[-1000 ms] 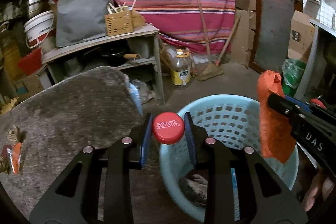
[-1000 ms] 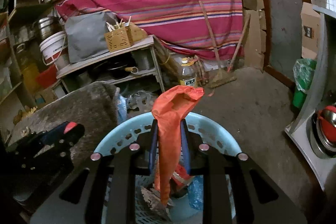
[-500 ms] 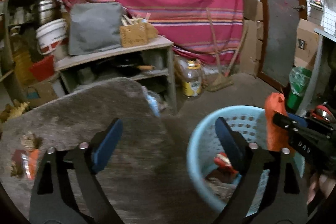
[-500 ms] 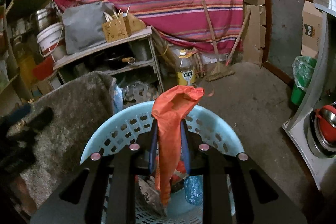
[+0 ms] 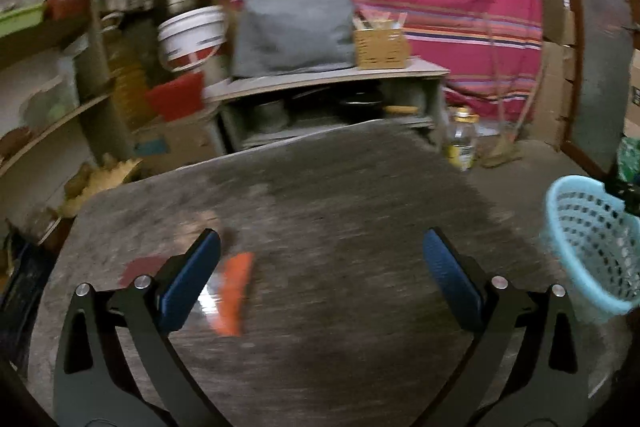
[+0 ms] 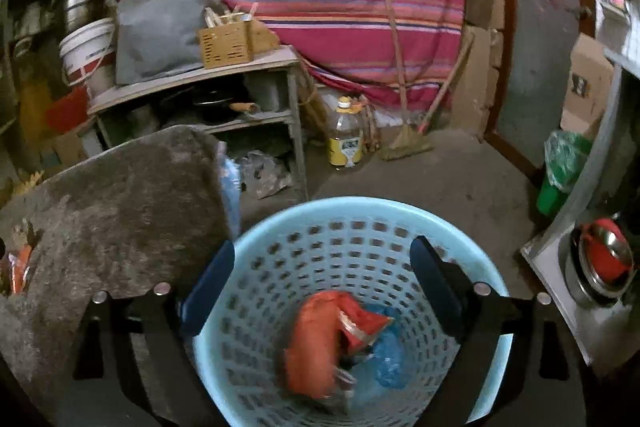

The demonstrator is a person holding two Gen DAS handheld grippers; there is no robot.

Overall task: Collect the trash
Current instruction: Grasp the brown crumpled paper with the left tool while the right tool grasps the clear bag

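Observation:
A light blue basket [image 6: 352, 211] stands on the floor beside the grey table [image 6: 120, 195]. An orange bag [image 6: 316, 343] lies inside it with other wrappers. My right gripper [image 6: 322, 263] hangs over the basket, its jaws opening wide with nothing between them. In the left wrist view my left gripper [image 5: 322, 255] is above the grey table [image 5: 340, 187], jaws still opening, nothing held. An orange wrapper [image 5: 234, 293] lies on the table just right of the left finger [image 5: 188, 283]. The basket [image 5: 592, 239] sits at the right edge of that view.
More small trash [image 6: 20, 259] lies at the table's left end. Behind the table stand a shelf unit [image 6: 208, 87], a white bucket [image 6: 86, 51] and a bottle [image 6: 346, 139] on the floor. A green bag [image 6: 564, 163] and a counter with a red pot [image 6: 604, 255] are at the right.
The left gripper dropped the red cap, opened and swung left from the basket over the table. The right gripper opened and the orange bag fell into the basket.

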